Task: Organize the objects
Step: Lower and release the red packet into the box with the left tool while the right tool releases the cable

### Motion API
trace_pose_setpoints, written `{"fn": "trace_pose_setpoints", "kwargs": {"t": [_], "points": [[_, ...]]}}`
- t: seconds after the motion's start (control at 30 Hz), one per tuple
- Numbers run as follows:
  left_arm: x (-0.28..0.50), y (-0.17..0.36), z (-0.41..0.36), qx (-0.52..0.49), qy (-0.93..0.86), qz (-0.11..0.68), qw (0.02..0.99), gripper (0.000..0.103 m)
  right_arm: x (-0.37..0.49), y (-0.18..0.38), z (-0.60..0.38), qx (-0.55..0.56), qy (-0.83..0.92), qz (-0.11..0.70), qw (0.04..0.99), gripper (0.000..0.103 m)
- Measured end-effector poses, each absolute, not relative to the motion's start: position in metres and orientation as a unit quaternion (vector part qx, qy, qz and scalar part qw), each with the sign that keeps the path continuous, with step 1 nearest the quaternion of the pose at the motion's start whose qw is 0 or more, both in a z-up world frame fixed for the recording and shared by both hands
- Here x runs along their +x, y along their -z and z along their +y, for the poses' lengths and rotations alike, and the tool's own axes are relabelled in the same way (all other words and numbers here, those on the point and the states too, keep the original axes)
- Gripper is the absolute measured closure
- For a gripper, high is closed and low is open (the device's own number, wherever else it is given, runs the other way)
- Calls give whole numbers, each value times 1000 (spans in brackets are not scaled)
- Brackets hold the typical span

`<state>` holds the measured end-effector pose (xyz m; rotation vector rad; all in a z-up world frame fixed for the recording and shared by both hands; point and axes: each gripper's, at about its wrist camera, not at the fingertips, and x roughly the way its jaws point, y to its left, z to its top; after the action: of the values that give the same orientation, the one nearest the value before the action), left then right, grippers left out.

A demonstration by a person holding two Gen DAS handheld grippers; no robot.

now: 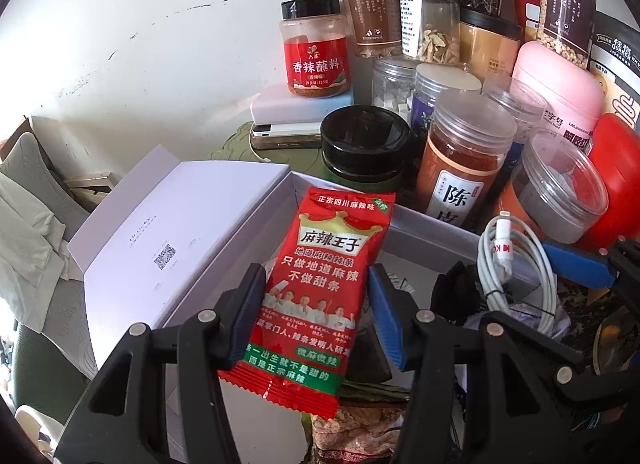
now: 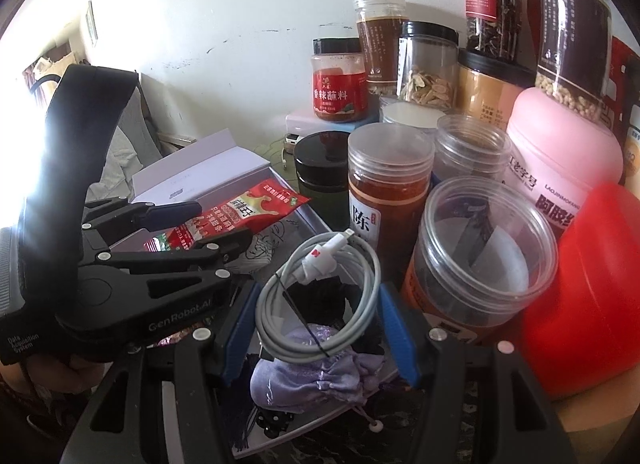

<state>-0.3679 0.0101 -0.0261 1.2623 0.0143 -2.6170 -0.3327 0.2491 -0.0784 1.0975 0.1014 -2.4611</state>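
A red snack packet (image 1: 324, 284) stands upright between the blue pads of my left gripper (image 1: 316, 284), which is shut on it above an open white box (image 1: 420, 224); the box's lid (image 1: 180, 224) leans to the left. In the right wrist view the left gripper (image 2: 224, 222) holds the same packet (image 2: 256, 208) over the box. My right gripper (image 2: 320, 324) is shut on a coiled white charging cable (image 2: 360, 292), its pads against the coil's sides. Below the coil lie a purple fabric pouch (image 2: 312, 372) and a black item (image 2: 320, 292). The cable (image 1: 516, 276) also shows at the right of the left wrist view.
Jars crowd the back and right against the wall: a red-labelled seasoning jar (image 1: 316, 52) on stacked power banks (image 1: 296, 108), a black-lidded jar (image 1: 364, 148), an orange-filled jar (image 2: 384, 192), a clear-lidded jar (image 2: 480, 256), a pink tub (image 2: 560, 144), a red container (image 2: 592, 292).
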Motion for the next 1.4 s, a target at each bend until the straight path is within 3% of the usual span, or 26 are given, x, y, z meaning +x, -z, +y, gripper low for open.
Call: {"fn": "trace_pose_setpoints", "kwargs": {"t": [0.57, 1.4], "points": [[-368, 33, 9, 440, 890, 7, 121, 52, -344, 104, 245, 420, 880, 22, 221, 42], [-346, 2, 24, 409, 905, -6, 114, 51, -323, 77, 249, 399, 899, 44, 175, 37]]}}
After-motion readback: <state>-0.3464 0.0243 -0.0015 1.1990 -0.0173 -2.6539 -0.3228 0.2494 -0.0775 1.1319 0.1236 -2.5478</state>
